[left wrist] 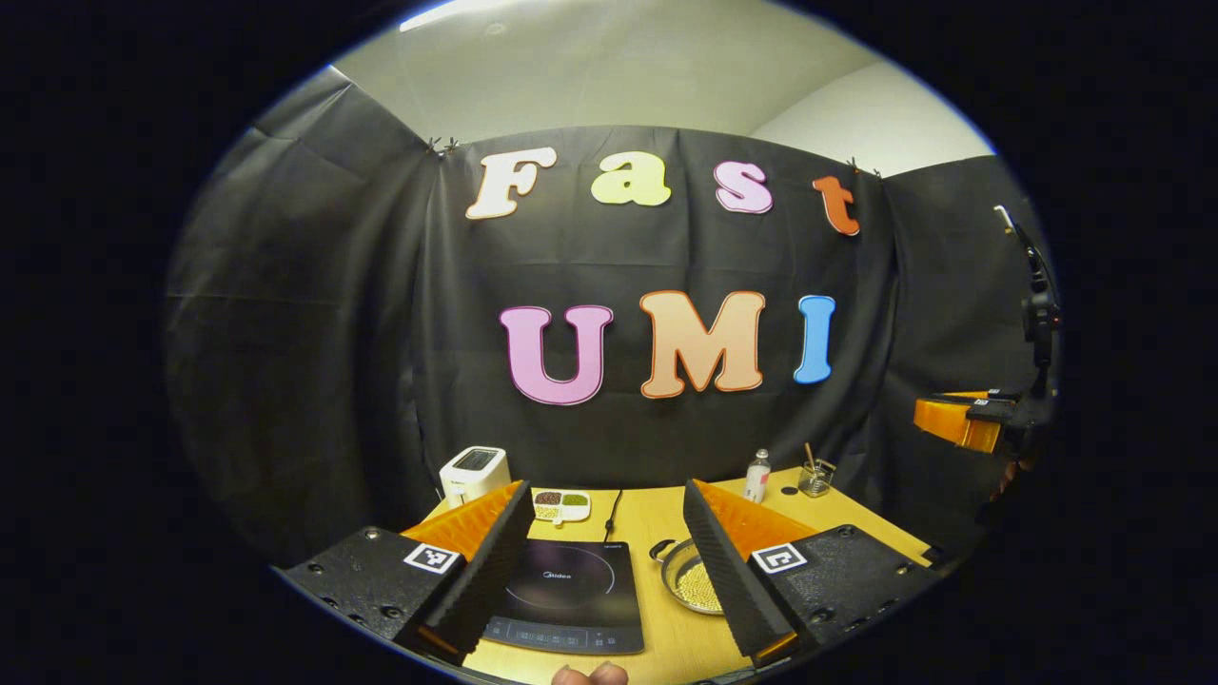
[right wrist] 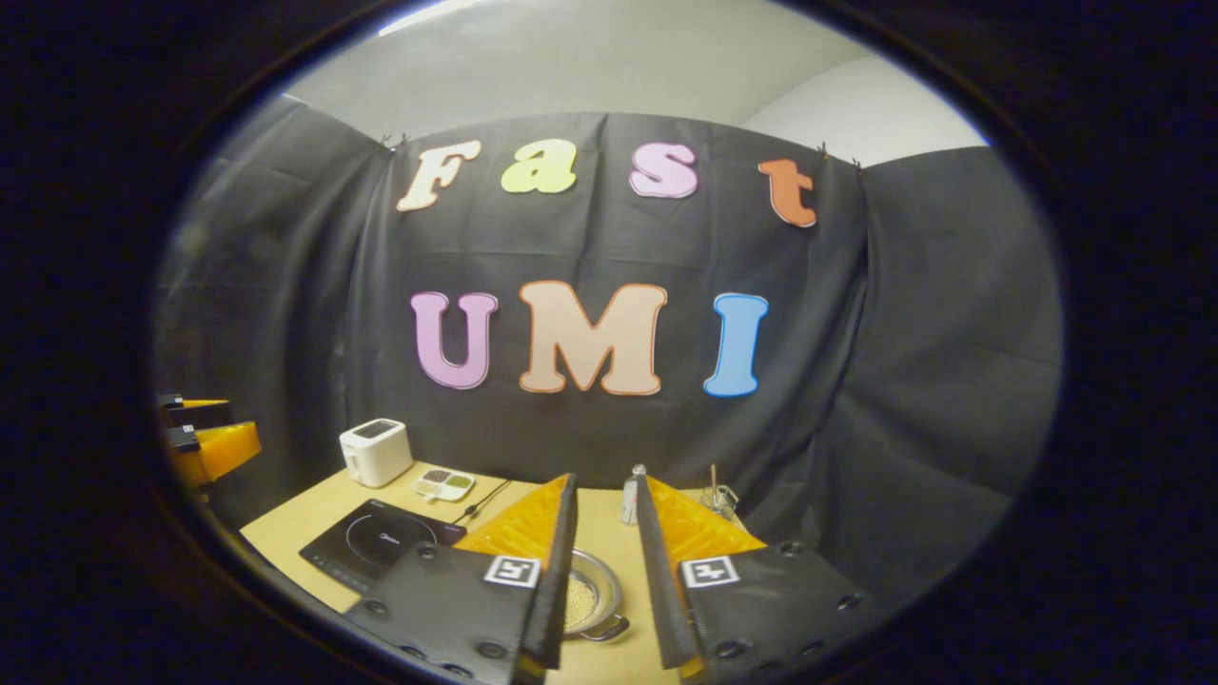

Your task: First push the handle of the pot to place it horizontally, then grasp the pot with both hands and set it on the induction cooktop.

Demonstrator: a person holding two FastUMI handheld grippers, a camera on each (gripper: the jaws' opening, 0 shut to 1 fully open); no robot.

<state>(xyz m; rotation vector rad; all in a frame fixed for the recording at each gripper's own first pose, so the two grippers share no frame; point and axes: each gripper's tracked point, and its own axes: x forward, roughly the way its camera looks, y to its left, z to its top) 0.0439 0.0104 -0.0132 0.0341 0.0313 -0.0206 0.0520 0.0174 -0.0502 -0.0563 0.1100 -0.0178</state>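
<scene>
Opening step, handle not yet pushed: both tongs, left (left wrist: 604, 557) and right (right wrist: 604, 561), spread and empty above worktop's near edge, pot (left wrist: 687, 574) just beside induction cooktop (left wrist: 566, 595); next, nudging handle level.

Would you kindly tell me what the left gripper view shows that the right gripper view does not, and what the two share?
Left gripper view: the control strip of the induction cooktop, between the fingers of the open left tool; a fingertip at the bottom edge; the right tool off to the side.

Right gripper view: the near handle of the pot, between the open right tool's fingers; the left tool, far off.

Both: cooktop, pot, toaster, divided dish, bottle, glass, table.
</scene>
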